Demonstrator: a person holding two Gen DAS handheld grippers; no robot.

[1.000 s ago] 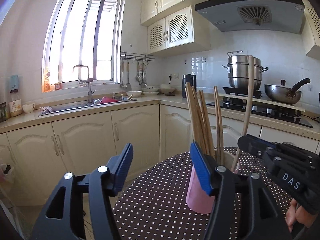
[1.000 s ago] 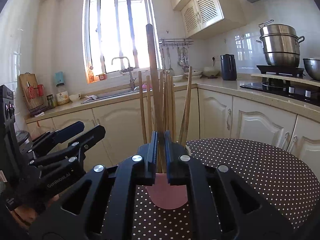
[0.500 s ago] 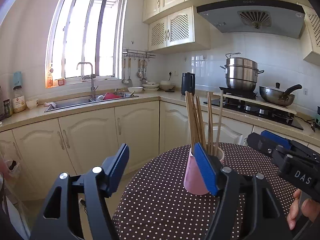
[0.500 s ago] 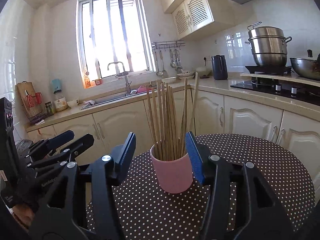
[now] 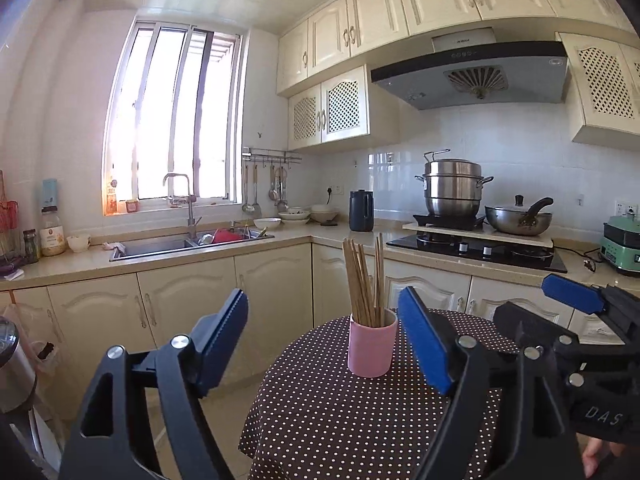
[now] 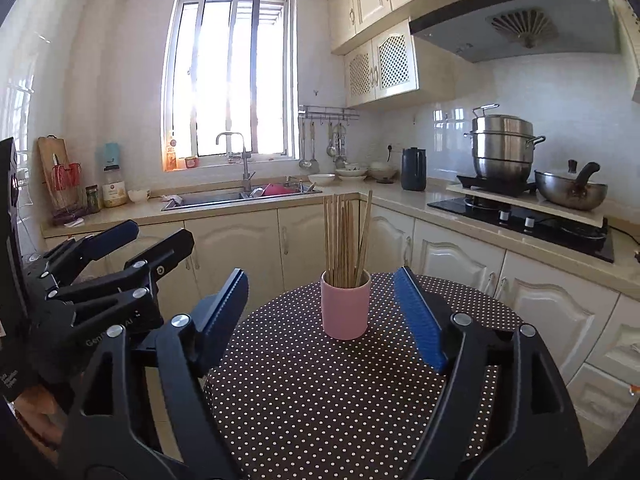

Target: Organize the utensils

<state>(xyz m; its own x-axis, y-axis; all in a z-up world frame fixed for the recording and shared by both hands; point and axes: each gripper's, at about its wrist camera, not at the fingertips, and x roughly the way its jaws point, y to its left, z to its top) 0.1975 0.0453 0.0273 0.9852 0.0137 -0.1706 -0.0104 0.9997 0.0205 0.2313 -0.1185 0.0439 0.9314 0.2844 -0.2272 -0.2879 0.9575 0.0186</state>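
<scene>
A: Left wrist view. My left gripper fills the foreground, its blue pads spread wide; the jaws have just been opening and nothing sits between them. Beyond them the pink cup stands upright on the round polka-dot bench, near its far edge, and the wooden chopsticks rise from it in a loose bundle.

B: And the other tool?

A: At the right edge, my right gripper shows one blue pad, well apart from the cup; a fingertip is visible below it.

B: Right wrist view?

A: My right gripper is in the foreground, jaws released and clear of everything; they too have just been opening. The pink cup appears between the two pads but beyond them, untouched, upright on the bench. The chopsticks stand in it, one leaning to the right.

B: The left tool from here?

A: My left gripper lies at the left edge, jaws apart, off the bench. Behind, the sink sits under the window, and a steel steamer pot stands on the stove.
</scene>
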